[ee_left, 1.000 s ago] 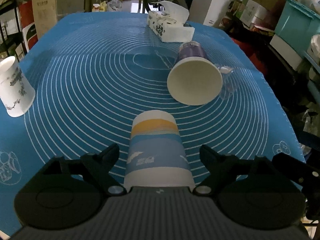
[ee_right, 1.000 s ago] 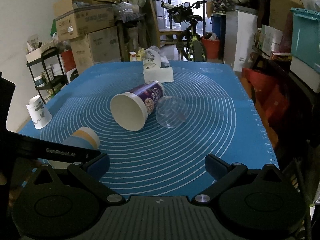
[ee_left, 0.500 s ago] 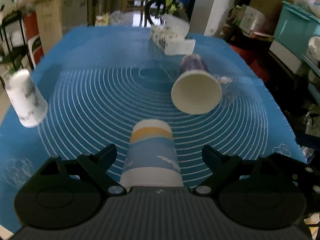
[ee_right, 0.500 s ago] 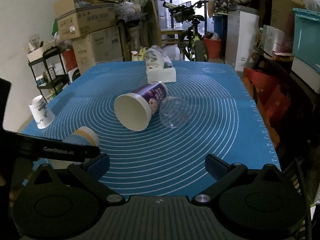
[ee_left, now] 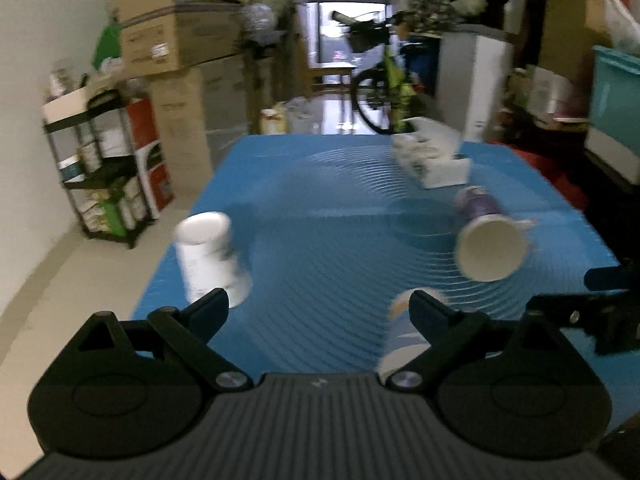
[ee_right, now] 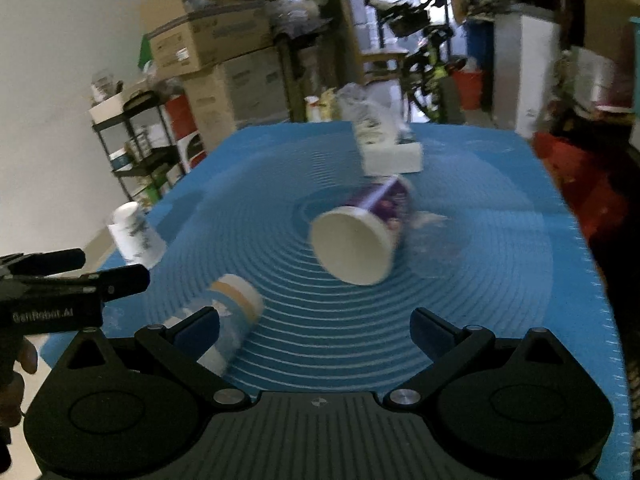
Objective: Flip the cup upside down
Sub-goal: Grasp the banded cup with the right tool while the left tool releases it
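A blue, white and orange paper cup [ee_right: 230,320] stands upside down on the blue mat [ee_right: 500,264], half hidden behind my right gripper's left finger. In the left wrist view the same cup [ee_left: 400,336] sits behind the right finger. A purple cup [ee_right: 364,236] lies on its side mid-mat, mouth toward me; it also shows in the left wrist view [ee_left: 486,240]. A clear cup [ee_right: 430,226] lies beside it, blurred. A white printed cup [ee_left: 210,258] stands upside down at the mat's left edge. My left gripper [ee_left: 318,306] is open and empty. My right gripper [ee_right: 314,326] is open and empty.
A tissue box [ee_right: 386,148] stands at the far side of the mat. The mat's left edge drops to the floor [ee_left: 60,292]. Shelves [ee_left: 102,172], cardboard boxes [ee_right: 208,44] and a bicycle [ee_left: 380,80] crowd the room behind. The left gripper's body [ee_right: 52,292] shows at the right view's left.
My left gripper has pulled back and swung left, leaving the blue cup standing upside down to its right. The right gripper has moved forward and left toward that cup. Both views are motion-blurred.
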Available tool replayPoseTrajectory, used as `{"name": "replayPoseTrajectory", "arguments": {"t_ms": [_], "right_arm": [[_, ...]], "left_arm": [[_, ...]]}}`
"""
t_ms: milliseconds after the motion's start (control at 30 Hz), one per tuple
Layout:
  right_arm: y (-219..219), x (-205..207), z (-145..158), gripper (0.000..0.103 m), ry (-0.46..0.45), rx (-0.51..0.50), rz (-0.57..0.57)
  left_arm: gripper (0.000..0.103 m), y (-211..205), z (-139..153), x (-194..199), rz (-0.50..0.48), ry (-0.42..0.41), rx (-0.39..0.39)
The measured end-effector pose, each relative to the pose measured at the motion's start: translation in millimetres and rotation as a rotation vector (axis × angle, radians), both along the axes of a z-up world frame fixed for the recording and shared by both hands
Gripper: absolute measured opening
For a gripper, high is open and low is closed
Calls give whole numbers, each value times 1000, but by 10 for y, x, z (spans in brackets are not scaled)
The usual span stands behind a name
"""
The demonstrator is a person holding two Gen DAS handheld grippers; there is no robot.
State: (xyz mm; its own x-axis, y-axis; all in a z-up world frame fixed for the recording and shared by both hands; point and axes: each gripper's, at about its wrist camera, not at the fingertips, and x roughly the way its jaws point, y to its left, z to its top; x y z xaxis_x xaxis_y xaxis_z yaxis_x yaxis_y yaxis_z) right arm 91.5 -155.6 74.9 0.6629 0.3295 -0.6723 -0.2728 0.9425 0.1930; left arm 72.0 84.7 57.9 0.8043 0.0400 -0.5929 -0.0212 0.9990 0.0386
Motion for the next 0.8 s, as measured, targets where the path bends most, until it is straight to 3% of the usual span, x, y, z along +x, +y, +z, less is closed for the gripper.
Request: {"name": "replayPoseTrajectory", "arguments": {"t_ms": [200, 533, 800], "right_arm": [[389, 370, -119, 101, 126, 79, 11], [1009, 1017, -666, 93, 382, 171, -64], [1139, 1088, -748, 94, 428, 201, -70]], "left_arm": [[96, 333, -221, 75, 89, 36, -16], [96, 719, -450, 107, 159, 84, -60], [96, 821, -514, 132, 168, 89, -106]]}}
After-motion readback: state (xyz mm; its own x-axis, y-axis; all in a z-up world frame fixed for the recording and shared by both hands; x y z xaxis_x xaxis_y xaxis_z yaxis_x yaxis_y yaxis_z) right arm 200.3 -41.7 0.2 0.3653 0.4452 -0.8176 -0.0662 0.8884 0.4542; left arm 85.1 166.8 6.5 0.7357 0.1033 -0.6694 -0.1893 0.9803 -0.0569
